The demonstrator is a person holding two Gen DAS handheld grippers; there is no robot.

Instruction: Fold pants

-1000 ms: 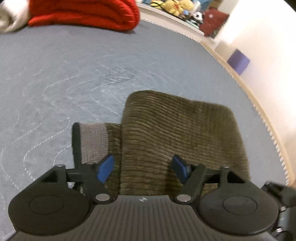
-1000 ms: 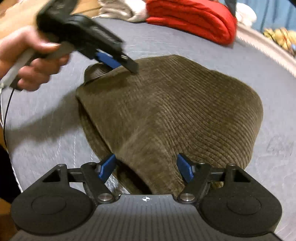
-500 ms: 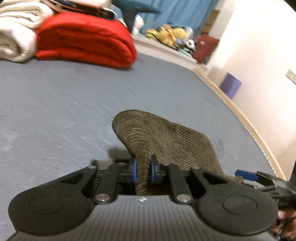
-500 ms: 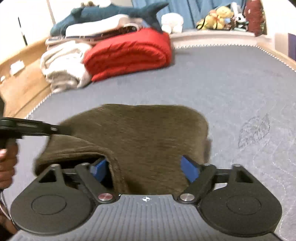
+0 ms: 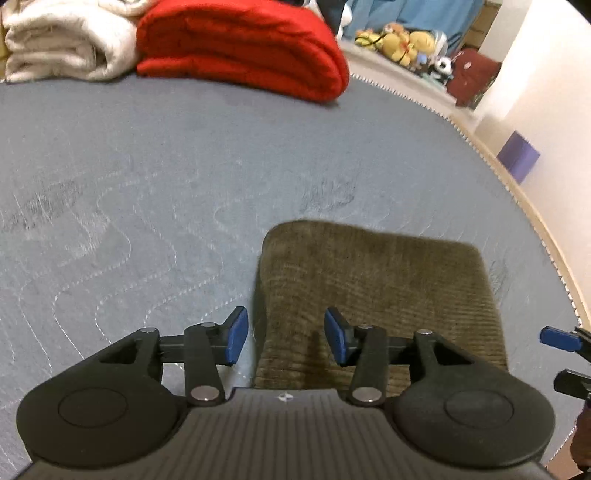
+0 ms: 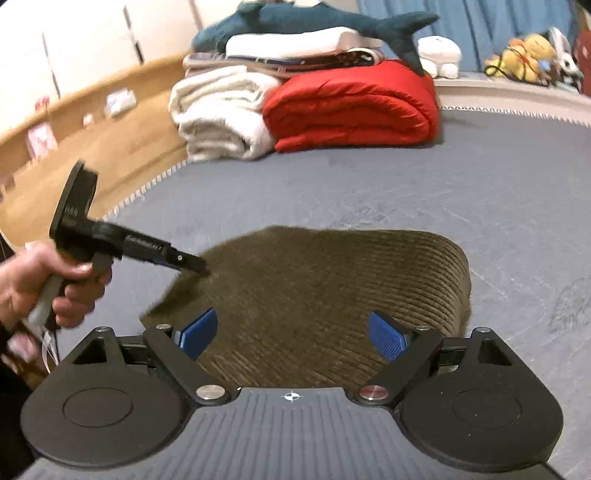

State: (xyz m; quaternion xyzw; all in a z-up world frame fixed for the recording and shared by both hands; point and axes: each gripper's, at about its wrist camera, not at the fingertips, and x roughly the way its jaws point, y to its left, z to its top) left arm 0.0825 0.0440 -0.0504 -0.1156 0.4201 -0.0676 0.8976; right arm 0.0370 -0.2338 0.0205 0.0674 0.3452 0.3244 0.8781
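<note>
Folded pants [image 6: 332, 302] laid flat on the bed [image 6: 480, 192].
Left gripper [image 5: 282, 334] has just been opening, nothing pinched; right gripper [image 6: 291, 332] fingers are held spread above the cloth.

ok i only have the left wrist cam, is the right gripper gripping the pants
observer: No. The right gripper has just been opening and stands wide; the pants lie on the bed beyond its pads, unpinched.
operator: and my left one from there
observer: The left gripper points at the pants' left edge; its jaws have just been opening, nothing pinched.
operator: anything past the red blanket
observer: A plush shark lies on the stacked bedding beside the red blanket.
</note>
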